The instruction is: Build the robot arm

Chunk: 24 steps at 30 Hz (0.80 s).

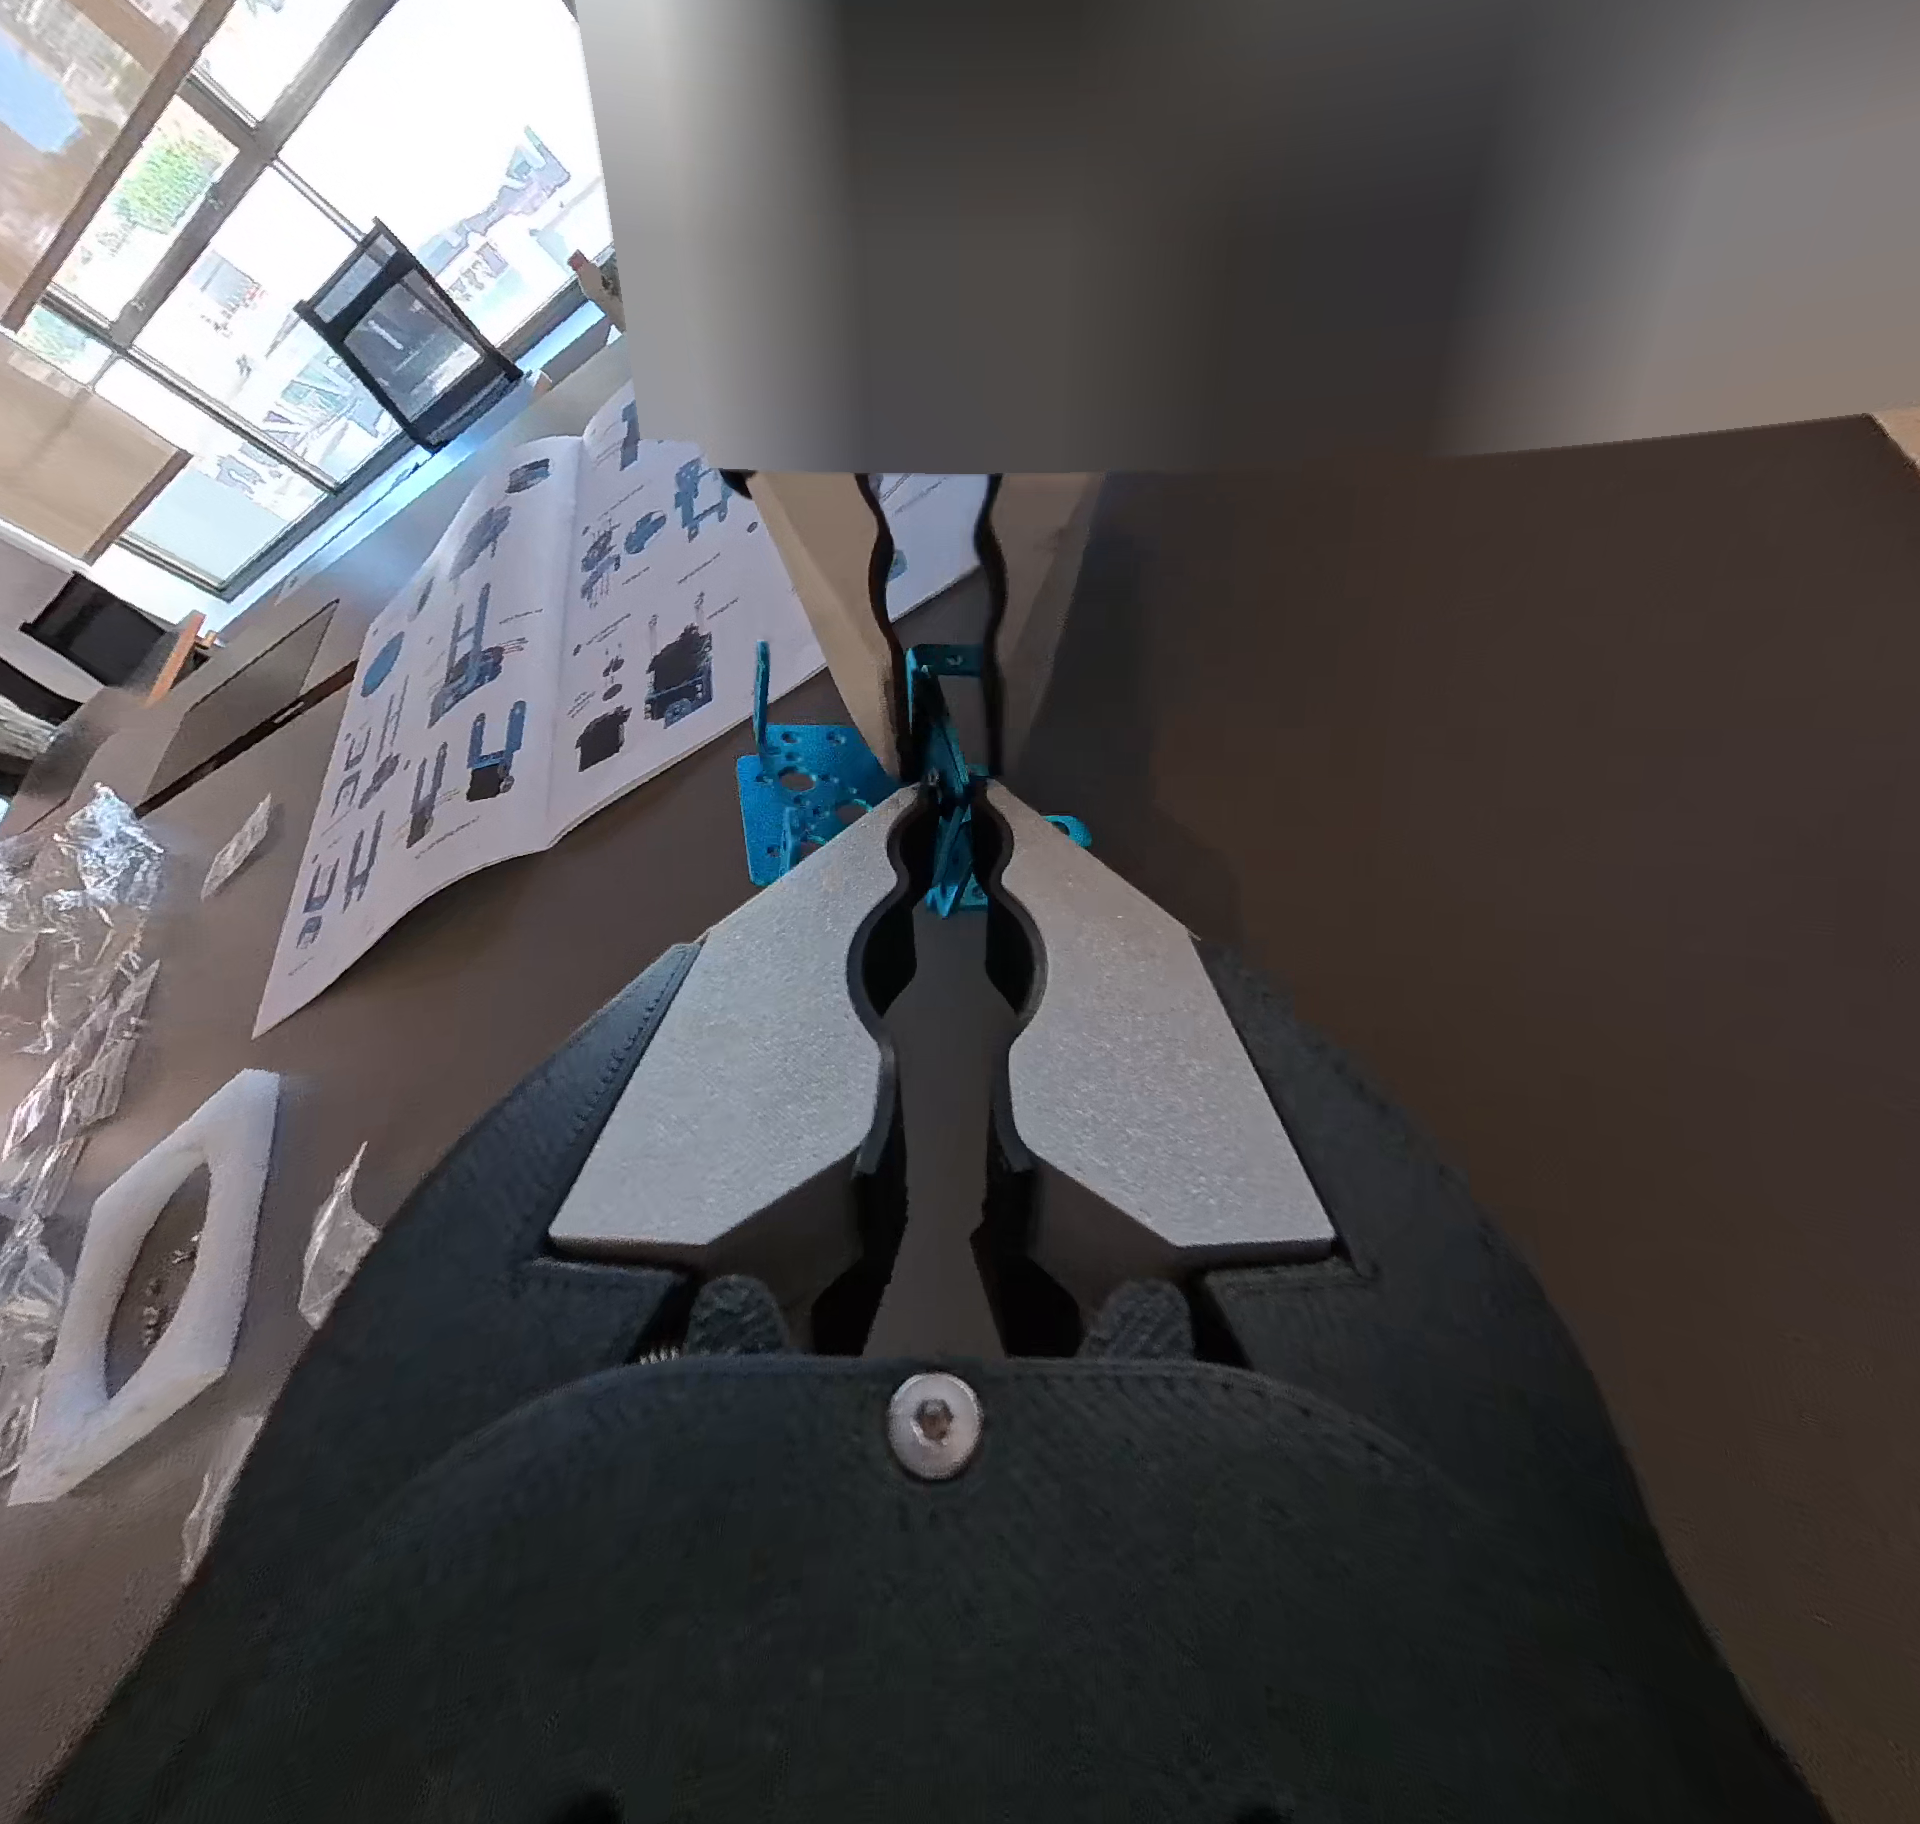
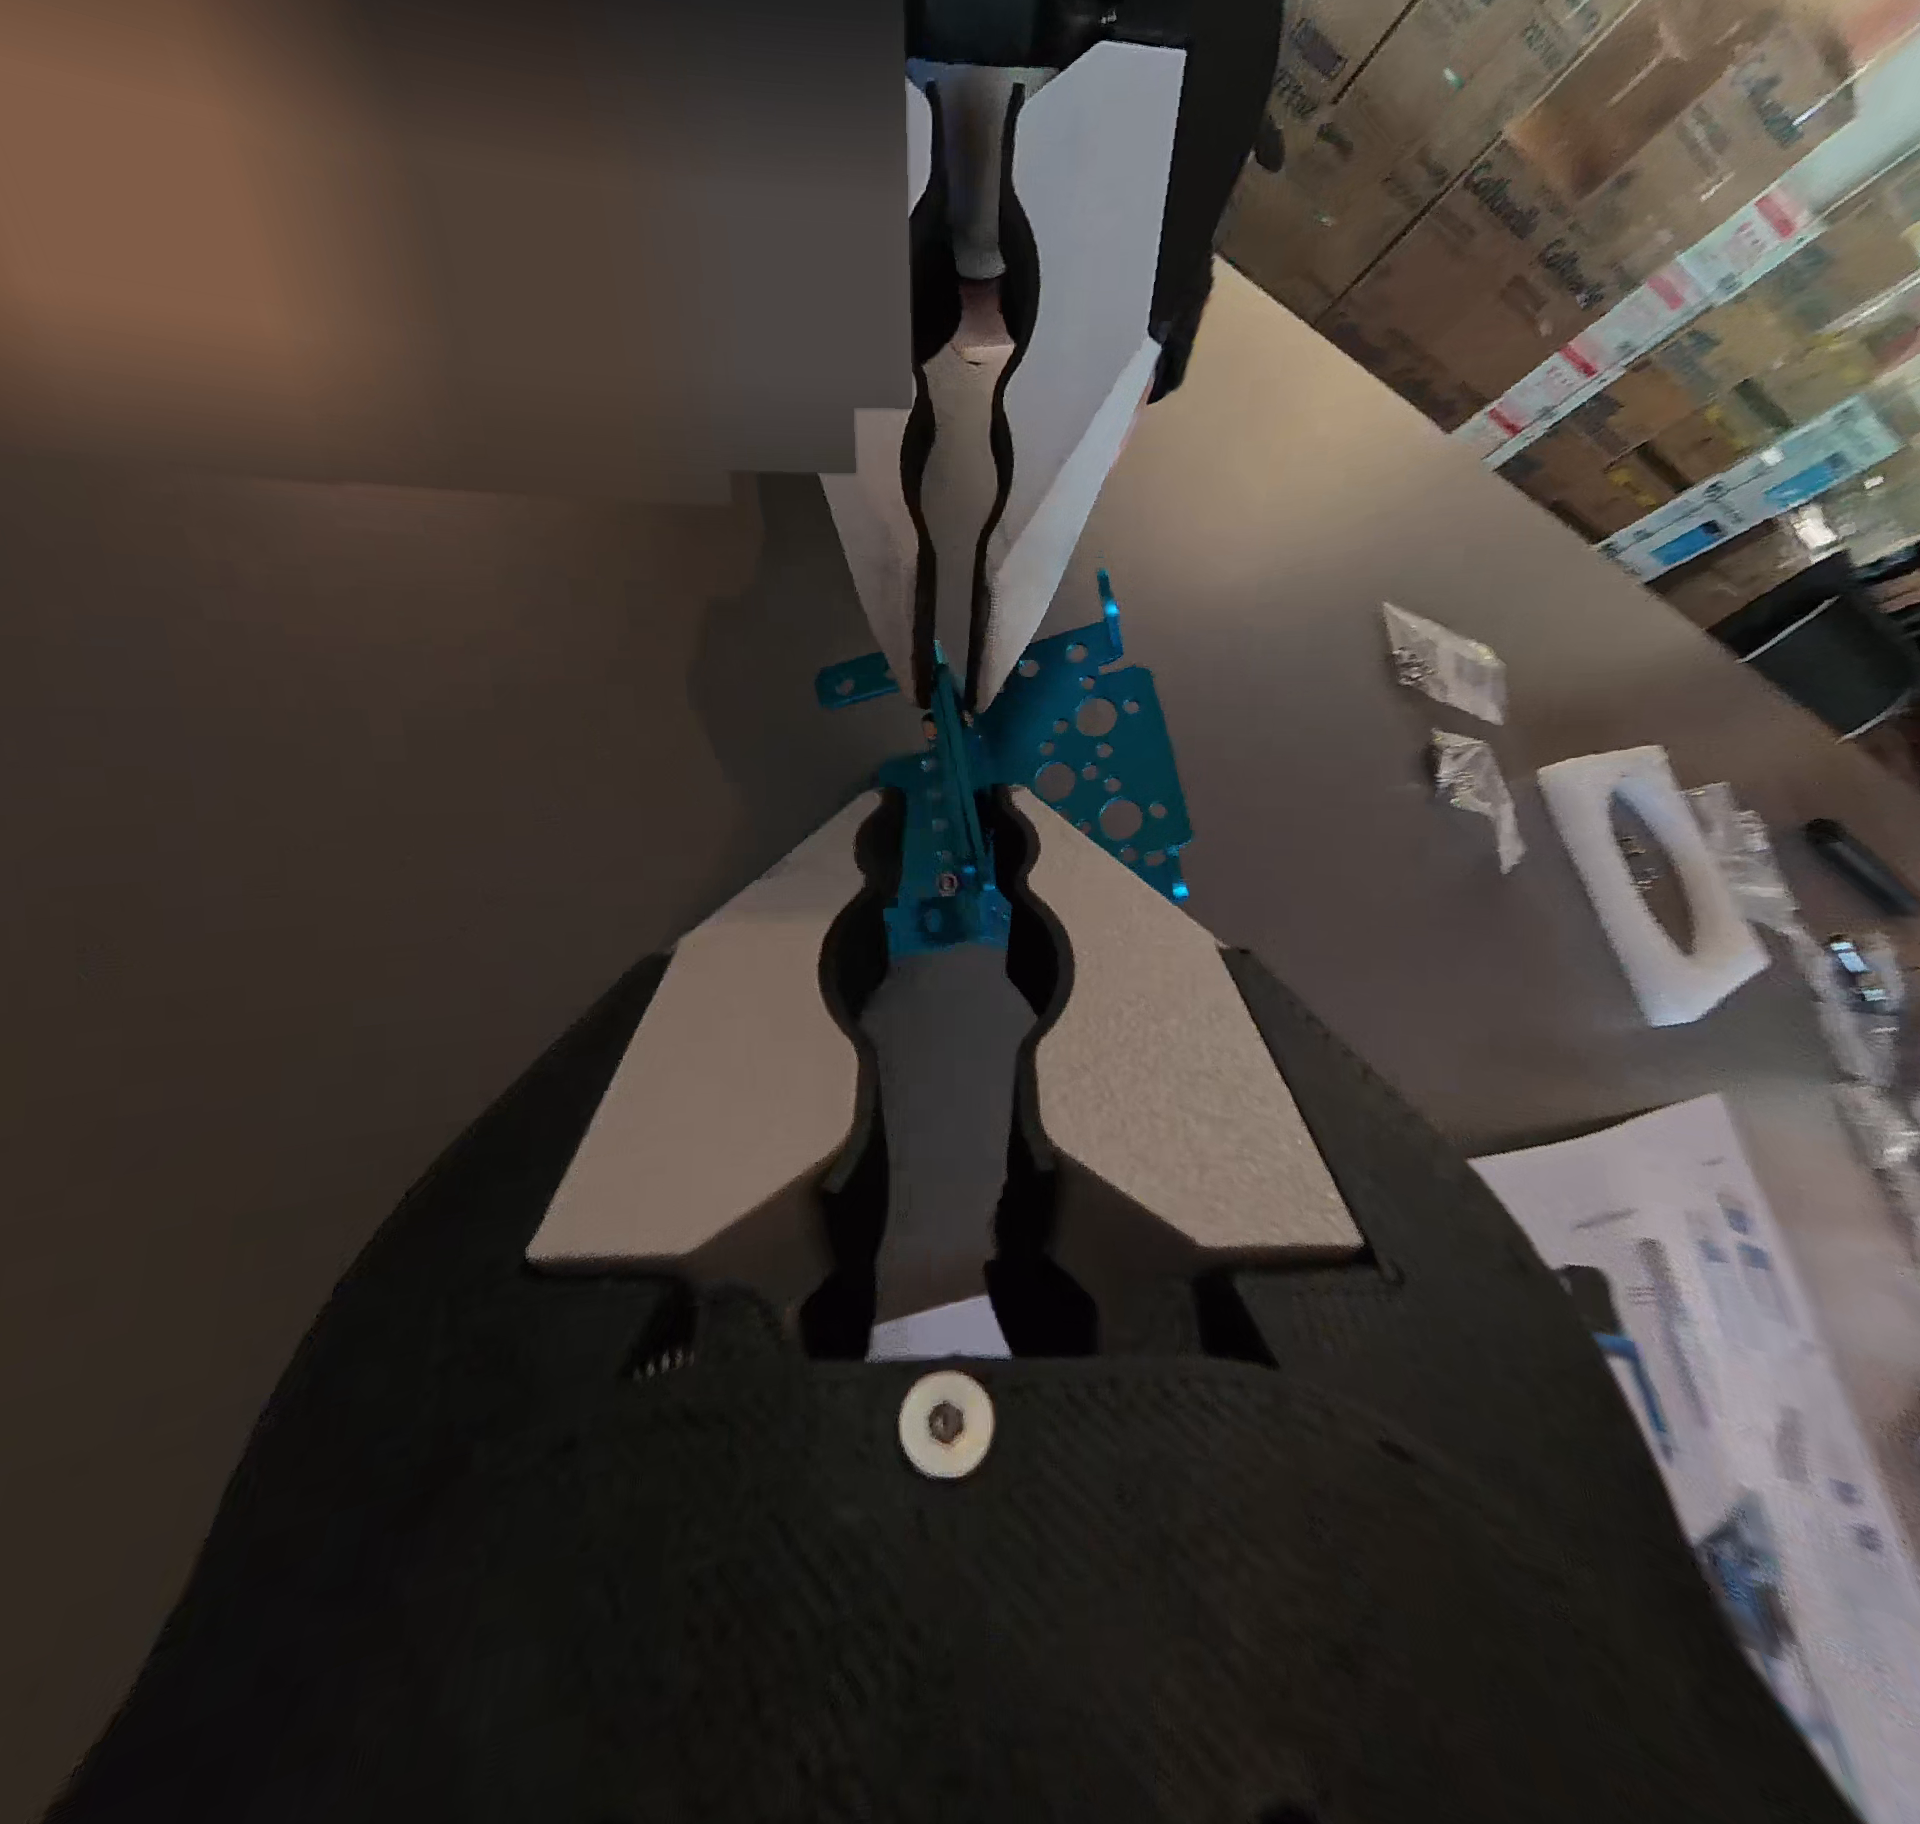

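Both tools meet tip to tip over the brown counter. We see our left tool nearly closed, pinching a thin edge of the blue perforated metal bracket; our right tool grips the same bracket from the opposite side. An open instruction booklet, white foam frame and clear plastic bags lie nearby.

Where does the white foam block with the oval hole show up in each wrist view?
Left wrist view: white foam block at lower left, on the table.
Right wrist view: white foam block at middle right, on the table.
Shared landmark: the blue perforated metal bracket at each picture's centre.
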Each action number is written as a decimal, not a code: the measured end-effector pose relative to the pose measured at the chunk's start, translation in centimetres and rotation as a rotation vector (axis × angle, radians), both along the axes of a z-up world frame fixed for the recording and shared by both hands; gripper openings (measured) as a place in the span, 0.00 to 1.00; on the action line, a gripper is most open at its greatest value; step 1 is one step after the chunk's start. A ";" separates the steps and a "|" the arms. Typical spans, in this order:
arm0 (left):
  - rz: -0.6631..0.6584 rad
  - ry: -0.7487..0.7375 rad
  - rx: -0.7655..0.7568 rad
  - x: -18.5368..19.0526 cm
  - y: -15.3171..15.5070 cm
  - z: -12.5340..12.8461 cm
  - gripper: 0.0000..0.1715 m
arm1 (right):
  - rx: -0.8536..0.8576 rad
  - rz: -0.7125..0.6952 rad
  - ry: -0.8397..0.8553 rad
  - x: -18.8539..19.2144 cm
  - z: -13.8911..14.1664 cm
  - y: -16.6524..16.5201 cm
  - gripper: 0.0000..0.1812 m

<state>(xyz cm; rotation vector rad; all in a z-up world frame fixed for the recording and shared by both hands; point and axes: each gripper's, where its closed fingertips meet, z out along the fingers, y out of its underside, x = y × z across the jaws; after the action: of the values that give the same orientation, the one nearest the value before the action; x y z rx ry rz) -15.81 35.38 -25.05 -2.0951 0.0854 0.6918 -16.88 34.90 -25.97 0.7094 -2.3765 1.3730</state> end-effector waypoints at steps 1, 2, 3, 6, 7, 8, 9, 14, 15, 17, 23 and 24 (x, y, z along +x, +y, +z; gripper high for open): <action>0.008 0.002 0.001 -0.2 -0.1 0.0 0.03 | 0.002 0.001 -0.033 0.1 -0.1 -0.1 0.11; 0.010 0.004 0.002 -0.2 -0.1 0.0 0.02 | 0.001 -0.002 -0.059 0.2 -0.1 -0.2 0.12; 0.010 0.005 0.003 -0.2 -0.1 0.0 0.02 | 0.001 -0.007 -0.085 0.2 -0.1 -0.2 0.12; 0.007 0.013 0.001 -0.2 0.0 0.0 0.02 | -0.004 -0.003 -0.188 0.5 0.3 -0.3 0.11; 0.005 0.015 0.001 -0.2 0.0 0.0 0.02 | -0.012 -0.001 -0.228 0.6 0.5 -0.3 0.10; 0.005 0.019 -0.001 -0.1 0.0 0.0 0.02 | -0.018 0.000 -0.267 0.7 0.8 -0.4 0.09; 0.004 0.025 -0.003 -0.1 0.0 0.0 0.02 | -0.021 0.002 -0.301 0.8 0.9 -0.4 0.08; 0.003 0.046 -0.014 -0.1 0.0 0.0 0.02 | -0.046 -0.002 -0.366 0.8 1.6 -0.5 0.08; 0.001 0.046 -0.015 -0.1 0.1 0.0 0.02 | -0.048 -0.013 -0.366 0.7 1.7 -0.5 0.08; 0.002 0.050 -0.018 -0.1 0.1 0.0 0.02 | -0.062 -0.042 -0.327 0.2 1.8 -0.6 0.11; -0.001 0.041 -0.010 0.0 0.2 0.0 0.02 | -0.057 -0.044 -0.213 0.4 1.7 -0.7 0.11; -0.001 0.042 -0.011 0.0 0.1 0.0 0.02 | -0.053 -0.048 -0.209 0.4 1.6 -0.7 0.11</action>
<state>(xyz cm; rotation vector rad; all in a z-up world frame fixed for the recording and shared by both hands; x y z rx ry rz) -15.84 35.52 -25.01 -2.0911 0.1134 0.7359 -16.48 34.22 -24.37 0.5138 -2.4859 1.5516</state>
